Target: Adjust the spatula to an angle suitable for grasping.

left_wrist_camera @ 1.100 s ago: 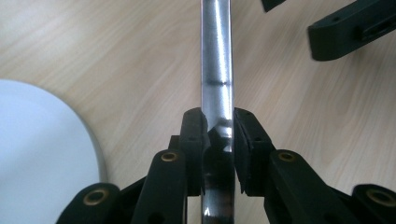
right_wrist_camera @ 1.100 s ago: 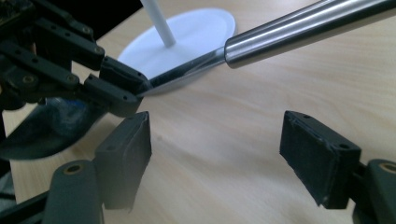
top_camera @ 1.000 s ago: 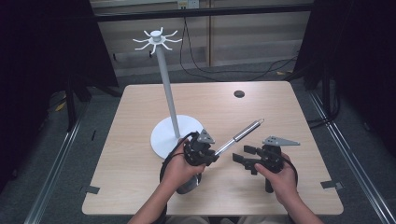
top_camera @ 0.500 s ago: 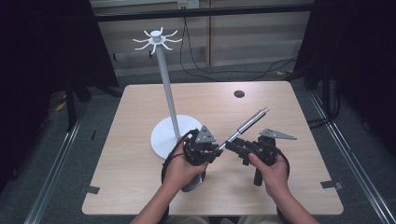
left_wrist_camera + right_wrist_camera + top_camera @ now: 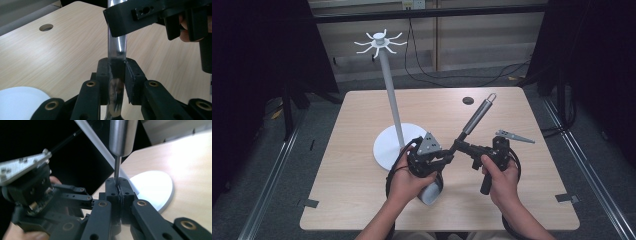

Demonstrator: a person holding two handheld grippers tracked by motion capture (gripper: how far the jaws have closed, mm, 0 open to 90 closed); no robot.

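Two grippers clamp one unlabelled metal tool (image 5: 475, 118) (thin shiny stem, thick brushed-steel handle): left gripper (image 5: 447, 154) low on it, right gripper (image 5: 460, 146), whose jaws just closed, above; it slants toward one o'clock over the table (image 5: 362, 200).

The white stand (image 5: 393, 120) blocks the left (its base (image 5: 387, 145) touches the hand); right tabletop (image 5: 542, 170) lies open.

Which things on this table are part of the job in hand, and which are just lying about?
In the job:
- metal utensil, lifted off the table
- left gripper, shut on its flat lower part
- right gripper, its jaws just closed on the thin neck below the handle
- white stand with hooks on top, probably where it will hang

Lying about:
- small dark hole in the table
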